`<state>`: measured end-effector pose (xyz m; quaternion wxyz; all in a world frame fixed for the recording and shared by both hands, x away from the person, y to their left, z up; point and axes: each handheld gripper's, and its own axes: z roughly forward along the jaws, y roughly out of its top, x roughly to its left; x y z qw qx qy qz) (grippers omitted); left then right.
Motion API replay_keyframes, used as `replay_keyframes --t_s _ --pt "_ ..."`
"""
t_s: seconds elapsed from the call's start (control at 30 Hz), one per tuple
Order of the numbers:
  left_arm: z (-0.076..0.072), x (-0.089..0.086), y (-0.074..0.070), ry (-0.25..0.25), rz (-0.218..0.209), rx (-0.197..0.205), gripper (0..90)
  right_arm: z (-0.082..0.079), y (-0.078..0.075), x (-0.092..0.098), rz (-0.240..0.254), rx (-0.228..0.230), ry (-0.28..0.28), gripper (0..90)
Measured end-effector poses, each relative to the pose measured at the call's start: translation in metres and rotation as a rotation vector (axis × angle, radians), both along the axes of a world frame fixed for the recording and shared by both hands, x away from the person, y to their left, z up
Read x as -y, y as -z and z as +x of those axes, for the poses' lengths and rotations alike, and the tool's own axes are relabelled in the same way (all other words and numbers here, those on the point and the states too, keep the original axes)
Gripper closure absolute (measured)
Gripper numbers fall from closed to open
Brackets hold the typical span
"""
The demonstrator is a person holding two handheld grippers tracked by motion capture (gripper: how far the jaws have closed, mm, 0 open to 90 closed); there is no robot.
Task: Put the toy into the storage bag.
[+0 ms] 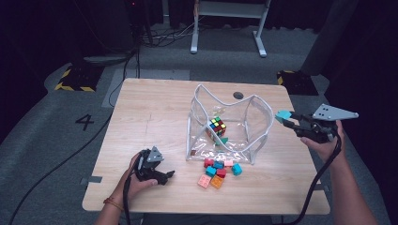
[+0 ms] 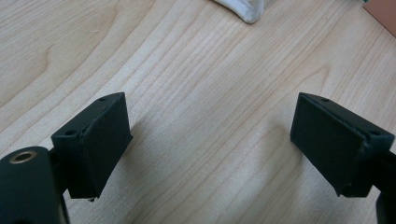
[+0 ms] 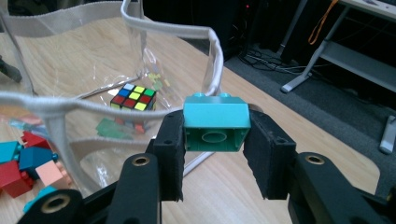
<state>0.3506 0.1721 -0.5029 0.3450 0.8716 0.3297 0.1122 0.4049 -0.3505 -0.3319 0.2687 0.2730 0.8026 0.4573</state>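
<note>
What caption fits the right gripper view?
Right gripper holds a teal brick beside the clear bag.

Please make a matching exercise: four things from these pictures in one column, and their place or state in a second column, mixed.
Things:
1. teal brick
2. puzzle cube
3. left hand-held gripper
4. pile of bricks

Places or states:
A. inside the clear bag
B. open over bare table
C. clamped in the right hand-held gripper
D. on the table before the bag

Pairs: 1-C, 2-A, 3-B, 4-D
</note>
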Motion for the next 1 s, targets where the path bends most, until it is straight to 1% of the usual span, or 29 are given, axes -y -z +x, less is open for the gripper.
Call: replay_keyframes --t_s 0.07,0.17,0.2,0.27,0.37,0.4,0.43,0.57,0.77,0.83,0.87,0.9,0.93,1.0 --pt "0.0 0.0 0.0 0.001 -0.001 -0.001 12.2 0.002 -0.006 -0.003 0.01 -0.001 -0.004 59.3" --pt "0.0 0.0 0.0 0.001 0.0 0.0 12.2 0.007 -0.014 -0.008 0.004 0.011 -0.01 59.3" --pt "0.0 0.0 0.0 0.001 -0.001 -0.001 12.2 0.009 -0.016 -0.009 0.009 0.014 -0.019 59.3" --pt "0.0 0.0 0.0 0.0 0.0 0.0 12.2 0.012 -0.02 -0.012 0.016 0.007 -0.024 59.3" --pt "0.0 0.0 0.0 0.0 0.0 0.0 12.2 0.017 -0.025 -0.016 0.021 0.011 -0.043 59.3" --pt "0.0 0.0 0.0 0.0 0.0 0.0 12.2 0.018 -0.026 -0.018 0.024 0.002 -0.042 59.3" --pt "0.0 0.0 0.0 0.0 0.0 0.0 12.2 0.02 -0.028 -0.02 0.025 0.003 -0.052 59.3" --pt "0.0 0.0 0.0 0.0 0.0 0.001 12.2 0.026 -0.027 -0.03 0.025 -0.02 -0.084 59.3" --pt "0.0 0.0 0.0 0.0 0.0 0.001 12.2 0.03 -0.025 -0.047 0.006 -0.048 -0.131 59.3" --pt "0.0 0.0 0.0 0.0 0.0 0.0 12.2 0.032 -0.026 -0.053 -0.006 -0.055 -0.16 59.3" --pt "0.0 0.0 0.0 0.001 -0.001 -0.001 12.2 0.032 -0.026 -0.056 -0.009 -0.066 -0.171 59.3" --pt "0.0 0.0 0.0 0.001 -0.001 -0.001 12.2 0.034 -0.026 -0.058 -0.023 -0.065 -0.186 59.3" --pt "0.0 0.0 0.0 0.001 -0.001 -0.001 12.2 0.035 -0.026 -0.061 -0.031 -0.076 -0.195 59.3" --pt "0.0 0.0 0.0 0.001 -0.001 -0.001 12.2 0.038 -0.026 -0.066 -0.041 -0.084 -0.226 59.3"
